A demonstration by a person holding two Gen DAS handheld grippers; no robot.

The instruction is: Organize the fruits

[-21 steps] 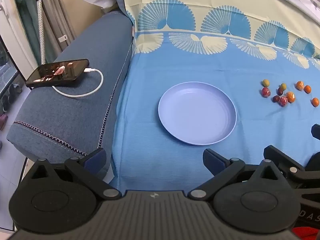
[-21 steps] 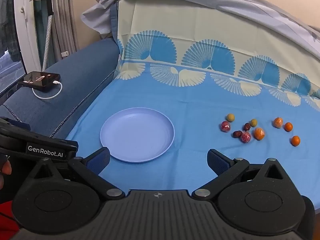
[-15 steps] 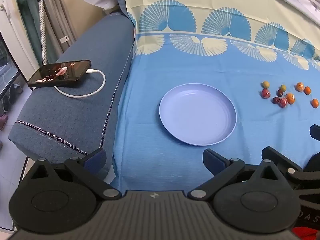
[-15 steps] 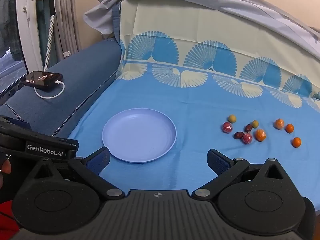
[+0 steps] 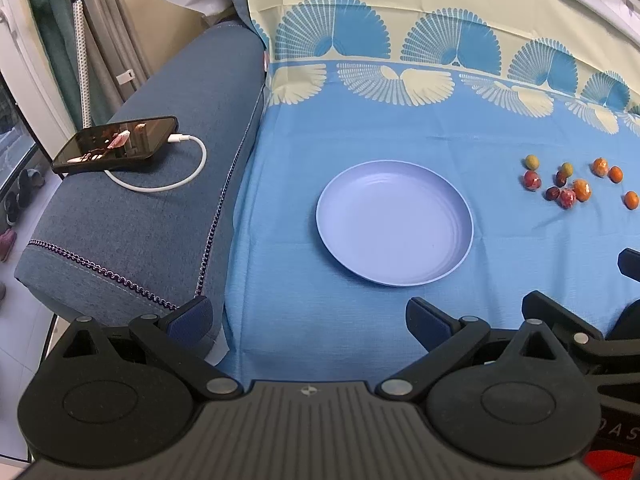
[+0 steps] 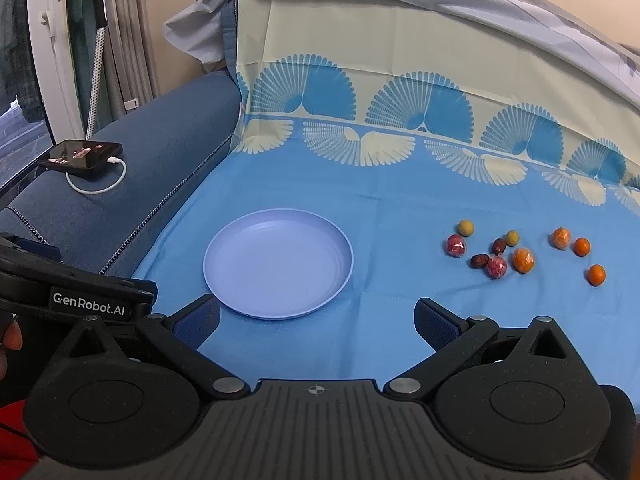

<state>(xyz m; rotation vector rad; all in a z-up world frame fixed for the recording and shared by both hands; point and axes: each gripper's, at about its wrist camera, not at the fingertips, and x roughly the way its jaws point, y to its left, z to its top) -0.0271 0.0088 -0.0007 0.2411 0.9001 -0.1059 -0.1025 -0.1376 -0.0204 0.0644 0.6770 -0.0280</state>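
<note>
Your left tool [image 5: 308, 322]: tilted down, released, holding nothing.
Your right tool [image 6: 318, 322]: tilted down, released.
Writing: "GenRobot.AI" on left tool.

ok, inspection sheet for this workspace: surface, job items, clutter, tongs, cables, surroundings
Surface: blue cloth with a fan-pattern border, spread over a sofa seat and back.
Job's things: empty lilac plate; ten small fruits loose on the cloth to its right, orange, red, dark and yellow-green.
Clutter: phone on the sofa armrest.
Tongs: left tongs open, empty; right tongs open, empty, both short of the plate.
Cables: white charging cable plugged into the phone, looped on the armrest.
Surroundings: curtain and window at left.
</note>
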